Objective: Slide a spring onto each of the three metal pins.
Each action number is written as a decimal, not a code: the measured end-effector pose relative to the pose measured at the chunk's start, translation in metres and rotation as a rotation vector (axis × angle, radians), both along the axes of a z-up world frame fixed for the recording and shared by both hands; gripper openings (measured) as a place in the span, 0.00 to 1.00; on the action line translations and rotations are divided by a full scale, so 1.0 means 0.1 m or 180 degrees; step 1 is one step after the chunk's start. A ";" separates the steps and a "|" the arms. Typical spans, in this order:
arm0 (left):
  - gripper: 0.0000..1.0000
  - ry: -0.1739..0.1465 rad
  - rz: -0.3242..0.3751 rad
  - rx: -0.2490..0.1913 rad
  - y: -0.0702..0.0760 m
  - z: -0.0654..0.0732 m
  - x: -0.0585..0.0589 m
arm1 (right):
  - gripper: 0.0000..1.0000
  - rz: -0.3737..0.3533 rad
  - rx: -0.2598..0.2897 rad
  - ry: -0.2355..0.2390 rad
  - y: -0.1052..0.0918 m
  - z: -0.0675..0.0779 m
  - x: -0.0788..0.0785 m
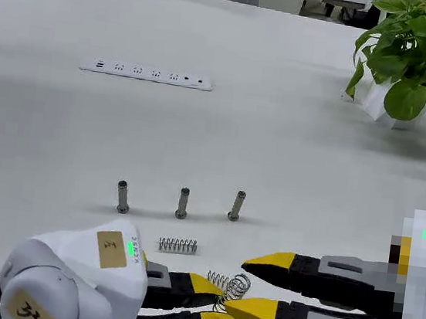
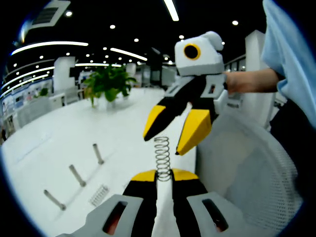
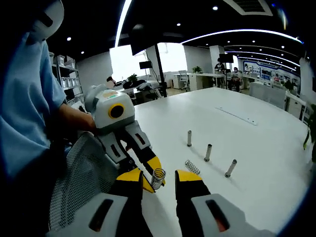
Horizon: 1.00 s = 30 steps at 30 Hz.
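Holding spring [image 2: 162, 155] by one end, left gripper [image 2: 163, 176] clamped; its axis points into right gripper [image 3: 163, 177] (jaws apart); upright pins [image 1: 183, 202] stand ahead on surface [image 1: 278, 136].

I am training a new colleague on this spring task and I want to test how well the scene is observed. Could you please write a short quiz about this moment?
1. True or false: one of the three pins already carries a spring.
2. Which tongs are shut on a spring? A. the left tongs B. the right tongs C. both
3. How many springs lie loose on the table?

Key:
1. False; all three pins are bare.
2. A; the right tongs stand open.
3. One: the loose spring lies in front of the pins.
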State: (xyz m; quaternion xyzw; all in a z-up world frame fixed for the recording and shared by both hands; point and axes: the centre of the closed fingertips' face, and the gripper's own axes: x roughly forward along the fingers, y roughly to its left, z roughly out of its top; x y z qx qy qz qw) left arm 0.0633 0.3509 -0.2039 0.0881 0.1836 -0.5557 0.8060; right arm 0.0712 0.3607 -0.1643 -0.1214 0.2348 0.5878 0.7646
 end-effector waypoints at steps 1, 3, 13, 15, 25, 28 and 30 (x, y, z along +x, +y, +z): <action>0.10 -0.0031 -0.0049 0.0061 0.00 -0.02 0.00 | 0.27 0.0155 -0.0115 -0.0064 0.01 0.01 0.00; 0.10 -0.0097 -0.0136 0.0153 -0.01 -0.03 0.00 | 0.27 0.0450 -0.0309 -0.0087 0.02 0.01 -0.04; 0.10 -0.0174 -0.0314 0.0308 -0.07 -0.06 0.01 | 0.23 0.1286 -0.1038 -0.0208 0.03 -0.13 -0.05; 0.10 -0.0189 -0.0323 0.0319 -0.08 -0.06 0.02 | 0.22 0.1360 -0.1106 -0.0231 0.04 -0.16 -0.04; 0.10 -0.0216 -0.0371 0.0353 -0.11 -0.06 0.06 | 0.16 0.1578 -0.1334 -0.0206 -0.01 -0.27 -0.06; 0.10 -0.0220 -0.0391 0.0361 -0.12 -0.06 0.05 | 0.15 0.1598 -0.1378 -0.0165 -0.03 -0.32 -0.07; 0.10 -0.0216 -0.0400 0.0352 -0.13 -0.05 0.05 | 0.15 0.1619 -0.1394 -0.0150 -0.03 -0.33 -0.08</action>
